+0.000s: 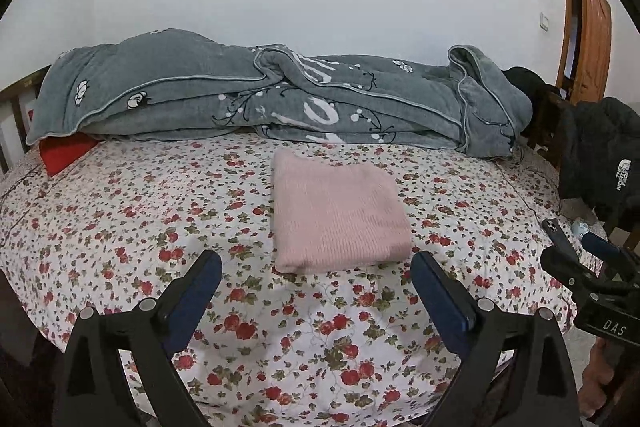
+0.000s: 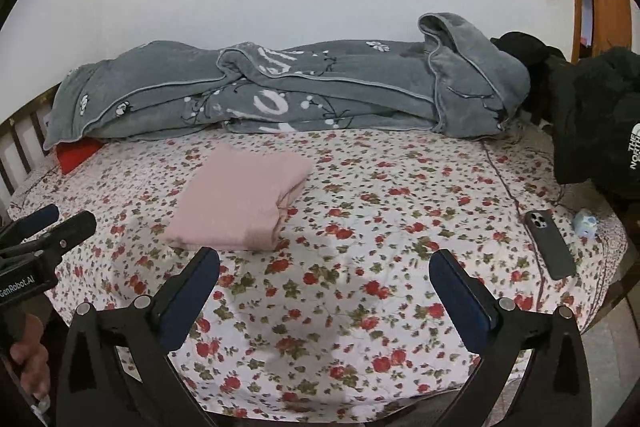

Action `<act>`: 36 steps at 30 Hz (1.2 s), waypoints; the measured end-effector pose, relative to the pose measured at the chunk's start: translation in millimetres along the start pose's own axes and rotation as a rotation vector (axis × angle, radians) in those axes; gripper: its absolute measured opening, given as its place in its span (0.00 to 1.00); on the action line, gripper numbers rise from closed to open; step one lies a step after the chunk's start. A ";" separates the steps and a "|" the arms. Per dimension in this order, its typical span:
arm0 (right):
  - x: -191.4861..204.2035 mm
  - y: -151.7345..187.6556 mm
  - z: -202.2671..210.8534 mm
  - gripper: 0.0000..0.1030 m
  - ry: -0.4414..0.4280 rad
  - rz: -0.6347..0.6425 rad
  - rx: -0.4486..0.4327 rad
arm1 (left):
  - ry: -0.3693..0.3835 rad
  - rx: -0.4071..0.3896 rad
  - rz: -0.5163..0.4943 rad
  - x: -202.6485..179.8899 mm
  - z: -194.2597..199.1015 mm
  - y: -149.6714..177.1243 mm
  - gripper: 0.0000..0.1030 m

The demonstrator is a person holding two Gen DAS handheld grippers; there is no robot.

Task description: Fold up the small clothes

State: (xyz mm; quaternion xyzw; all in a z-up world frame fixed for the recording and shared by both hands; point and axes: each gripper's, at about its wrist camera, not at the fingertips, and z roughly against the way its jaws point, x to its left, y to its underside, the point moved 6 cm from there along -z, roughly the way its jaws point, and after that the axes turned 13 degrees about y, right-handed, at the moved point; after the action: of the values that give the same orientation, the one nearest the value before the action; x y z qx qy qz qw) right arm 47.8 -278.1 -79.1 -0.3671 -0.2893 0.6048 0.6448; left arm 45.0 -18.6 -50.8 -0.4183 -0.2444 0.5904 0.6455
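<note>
A pink knitted garment lies folded into a neat rectangle on the floral bedsheet. It also shows in the right wrist view, left of centre. My left gripper is open and empty, hovering just in front of the garment's near edge, not touching it. My right gripper is open and empty, to the right of the garment and nearer than it. The right gripper also shows at the right edge of the left wrist view, and the left gripper at the left edge of the right wrist view.
A rumpled grey blanket lies along the far side of the bed against the wall. A red cushion peeks out beneath it at the left. A phone and a small pale blue object lie at the bed's right edge. A black jacket hangs at the right.
</note>
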 end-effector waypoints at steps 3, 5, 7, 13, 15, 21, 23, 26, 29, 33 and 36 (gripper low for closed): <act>-1.7 0.4 3.3 0.99 0.009 -0.001 -0.003 | -0.007 -0.008 -0.001 0.3 2.5 -0.8 0.93; -2.2 0.6 3.9 0.99 0.009 0.000 -0.002 | -0.008 -0.013 -0.001 -0.5 4.4 -1.7 0.94; -2.6 0.5 4.0 0.99 0.008 -0.003 -0.001 | -0.009 -0.014 -0.002 -0.9 5.0 -1.7 0.94; -3.1 2.8 3.8 0.99 0.006 -0.010 0.006 | -0.006 -0.011 0.001 -0.4 6.2 -1.5 0.94; -3.1 3.2 3.9 0.99 0.008 -0.010 0.007 | -0.008 -0.011 0.000 -0.3 6.5 -1.6 0.94; -3.3 1.5 6.8 0.99 0.014 -0.015 -0.001 | -0.007 -0.016 0.000 1.1 8.2 -1.6 0.94; -3.0 0.8 8.0 0.99 0.017 -0.012 -0.004 | -0.010 -0.020 0.000 1.4 9.0 -2.1 0.94; -3.2 0.1 9.7 0.99 0.016 -0.015 -0.007 | -0.011 -0.023 0.001 0.8 10.9 -3.1 0.94; -1.9 -0.5 11.1 0.99 0.010 -0.015 -0.009 | -0.010 -0.023 0.005 0.6 11.7 -3.6 0.94; -0.9 -0.8 12.7 0.99 0.008 -0.016 -0.013 | -0.012 -0.024 0.003 0.9 12.3 -3.3 0.94; -1.0 -1.3 13.3 0.99 0.008 -0.015 -0.013 | -0.014 -0.024 0.002 1.2 12.3 -3.3 0.94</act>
State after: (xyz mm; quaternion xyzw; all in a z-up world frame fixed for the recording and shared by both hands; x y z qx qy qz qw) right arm 37.6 -277.5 -70.5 -0.3718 -0.2932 0.5966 0.6479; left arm 37.1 -14.2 -41.8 -0.4222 -0.2556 0.5910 0.6381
